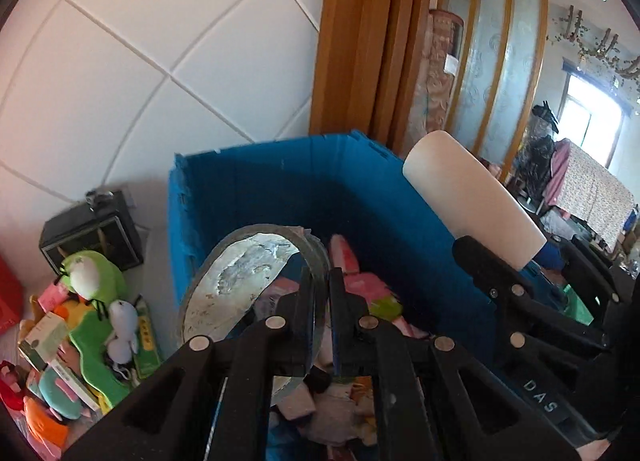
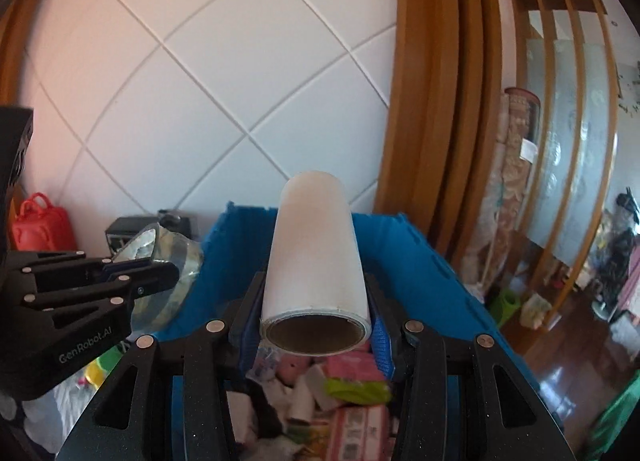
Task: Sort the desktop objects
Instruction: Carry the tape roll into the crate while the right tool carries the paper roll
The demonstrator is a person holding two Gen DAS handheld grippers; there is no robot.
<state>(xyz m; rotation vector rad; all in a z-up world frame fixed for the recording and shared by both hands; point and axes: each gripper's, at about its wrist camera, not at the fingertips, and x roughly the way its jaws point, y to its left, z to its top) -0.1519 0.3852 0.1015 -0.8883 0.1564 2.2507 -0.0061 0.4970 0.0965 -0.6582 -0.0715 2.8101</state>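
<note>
My left gripper (image 1: 322, 281) is shut on the rim of a grey tape roll (image 1: 248, 281), which hangs over the blue bin (image 1: 280, 189). The same tape roll (image 2: 168, 261) shows at the left of the right wrist view, clamped by the left gripper (image 2: 160, 269). My right gripper (image 2: 316, 325) is shut on a white paper roll (image 2: 316, 257) with a brown cardboard core, held lengthwise over the blue bin (image 2: 420, 261). In the left wrist view that white roll (image 1: 472, 209) sticks up at the right, above the bin's right wall. The bin holds several small packets and toys.
A heap of toys and packets with a green plush (image 1: 96, 281) lies left of the bin, beside a black box (image 1: 92, 233). A red container (image 2: 40, 225) stands at the far left. White tiled wall (image 1: 160, 61) behind; wooden door frame (image 2: 440, 101) to the right.
</note>
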